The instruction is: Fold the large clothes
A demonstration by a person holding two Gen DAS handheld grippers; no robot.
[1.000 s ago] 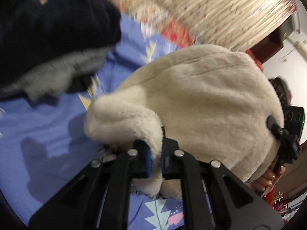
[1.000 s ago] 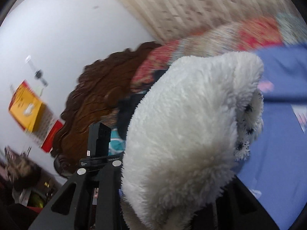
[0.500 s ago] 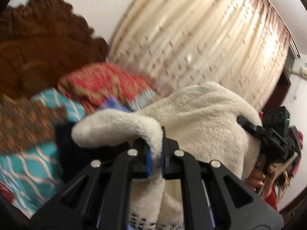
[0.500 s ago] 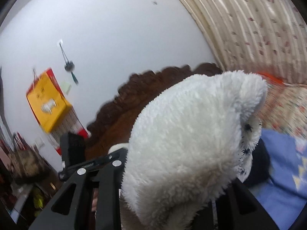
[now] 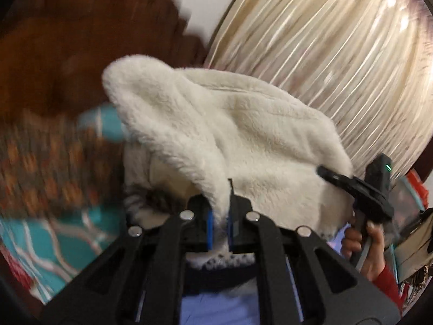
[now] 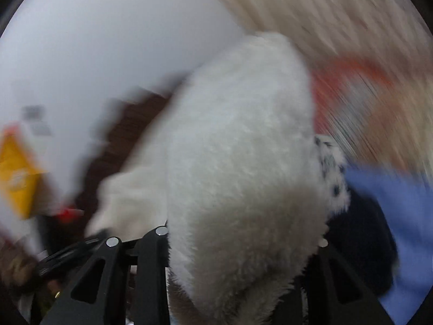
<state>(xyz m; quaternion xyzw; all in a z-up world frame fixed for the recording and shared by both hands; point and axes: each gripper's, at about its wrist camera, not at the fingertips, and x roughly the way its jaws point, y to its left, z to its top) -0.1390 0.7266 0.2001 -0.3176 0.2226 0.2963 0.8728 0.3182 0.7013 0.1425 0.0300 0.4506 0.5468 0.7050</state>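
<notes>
A large cream fleece garment (image 5: 243, 135) hangs in the air between both grippers. My left gripper (image 5: 219, 224) is shut on a fold of its edge; the blue pads pinch the fleece. In the left wrist view the right gripper (image 5: 360, 189) holds the garment's other end at the right, with the person's hand under it. In the right wrist view the fleece (image 6: 238, 168) covers the middle of the frame and hides the right gripper's fingertips; a spotted lining (image 6: 330, 162) shows at its right edge.
A carved dark wooden headboard (image 5: 67, 54) and pleated cream curtains (image 5: 338, 54) stand behind. Patterned teal and red bedding (image 5: 54, 230) lies at the left. A blue sheet (image 6: 400, 203) and a dark garment (image 6: 360, 243) lie below at the right.
Both grippers have lifted the fleece garment up off the blue sheet and tilted upward. The views now face the headboard, wall and curtains. Both grips have held.
</notes>
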